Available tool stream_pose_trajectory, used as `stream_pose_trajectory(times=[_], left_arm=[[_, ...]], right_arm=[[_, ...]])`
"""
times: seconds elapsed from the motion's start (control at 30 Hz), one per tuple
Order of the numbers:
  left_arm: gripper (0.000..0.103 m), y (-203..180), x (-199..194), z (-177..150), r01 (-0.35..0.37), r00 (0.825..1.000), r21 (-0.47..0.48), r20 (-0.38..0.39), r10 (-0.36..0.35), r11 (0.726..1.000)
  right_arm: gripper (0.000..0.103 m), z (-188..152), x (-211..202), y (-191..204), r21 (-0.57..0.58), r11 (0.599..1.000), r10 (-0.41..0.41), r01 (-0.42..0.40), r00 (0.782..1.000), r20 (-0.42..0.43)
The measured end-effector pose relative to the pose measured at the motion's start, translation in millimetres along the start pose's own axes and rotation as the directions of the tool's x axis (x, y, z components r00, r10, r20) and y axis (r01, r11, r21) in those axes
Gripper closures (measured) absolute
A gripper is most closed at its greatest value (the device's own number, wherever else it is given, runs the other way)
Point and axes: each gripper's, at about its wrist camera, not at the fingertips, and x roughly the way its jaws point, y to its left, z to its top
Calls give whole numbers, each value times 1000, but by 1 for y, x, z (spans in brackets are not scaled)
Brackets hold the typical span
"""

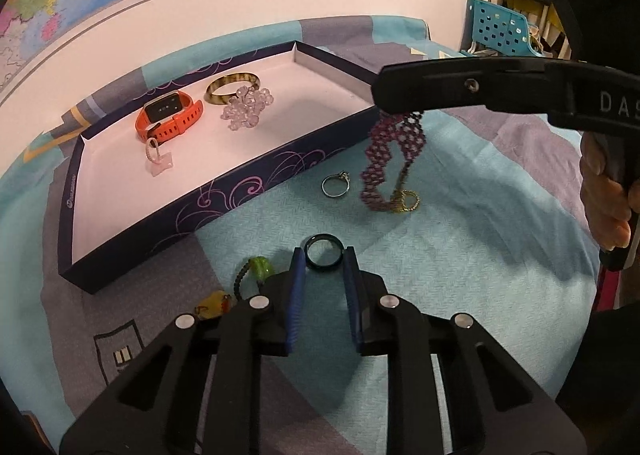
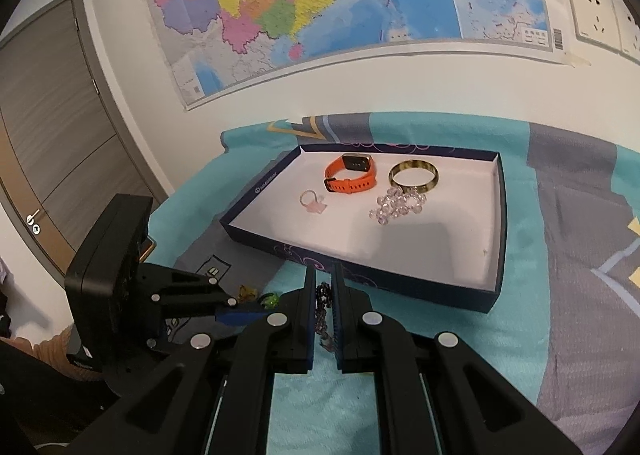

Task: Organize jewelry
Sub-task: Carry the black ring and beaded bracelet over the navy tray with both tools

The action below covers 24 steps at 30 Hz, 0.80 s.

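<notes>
A dark blue tray point(image 1: 240, 191) with a white floor holds an orange watch point(image 1: 170, 117), a brown bangle point(image 1: 232, 89), a clear bead bracelet point(image 1: 248, 109) and a small pink ring point(image 1: 158, 159). My right gripper point(image 1: 394, 105) is shut on a purple beaded bracelet point(image 1: 390, 159) that hangs just outside the tray's near right corner; in the right wrist view the beads point(image 2: 323, 301) sit between its pads. My left gripper point(image 1: 323, 255) holds a dark ring point(image 1: 324, 251) between its fingertips, low over the cloth. A silver ring point(image 1: 336, 185) lies on the cloth.
A green bead piece point(image 1: 260, 267) and a yellow-orange bead piece point(image 1: 214, 305) lie on the cloth left of my left gripper. The bed is covered with a teal and grey cloth point(image 1: 460, 255). A map hangs on the wall point(image 2: 320, 7). A teal plastic chair point(image 1: 500, 29) stands at the far right.
</notes>
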Motion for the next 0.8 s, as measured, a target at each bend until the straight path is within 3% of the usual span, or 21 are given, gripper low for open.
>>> stream_pose_trajectory(times=[0.07,0.1,0.27,0.3,0.4,0.43,0.7,0.8], left_arm=[[88,0,-1,-1,4,1000,-8,3,-4,1000],[97,1,-2,-1,6,1000,-15,4,-6,1000],[98,5,-7,-1,23,1000,-38,16,-23,999],[97,6,-7,-2,22,1000,-41,18,-21,999],[79,7,-8,-3,33,999,-47,22,-32,998],[77,6,-9,-2,26,999,-38,26,-25,999],[76,-1,6,6,16,1000,-4,-2,-16,1000],[81,-3,8,7,6,1000,4,-9,-6,1000]], right_arm=[[97,1,-1,0,-1,1000,-2,2,1000,4],[97,2,-2,0,-3,1000,-3,3,1000,7],[97,6,-6,-1,-5,1000,-16,16,1000,20],[97,6,-7,-2,-3,1000,-17,17,1000,22],[97,5,-7,-3,1,1000,-22,22,1000,22],[97,5,-7,-3,3,1000,-22,22,1000,21],[97,2,-4,-5,9,1000,-29,29,1000,5],[97,2,-4,-6,8,1000,-30,30,1000,6]])
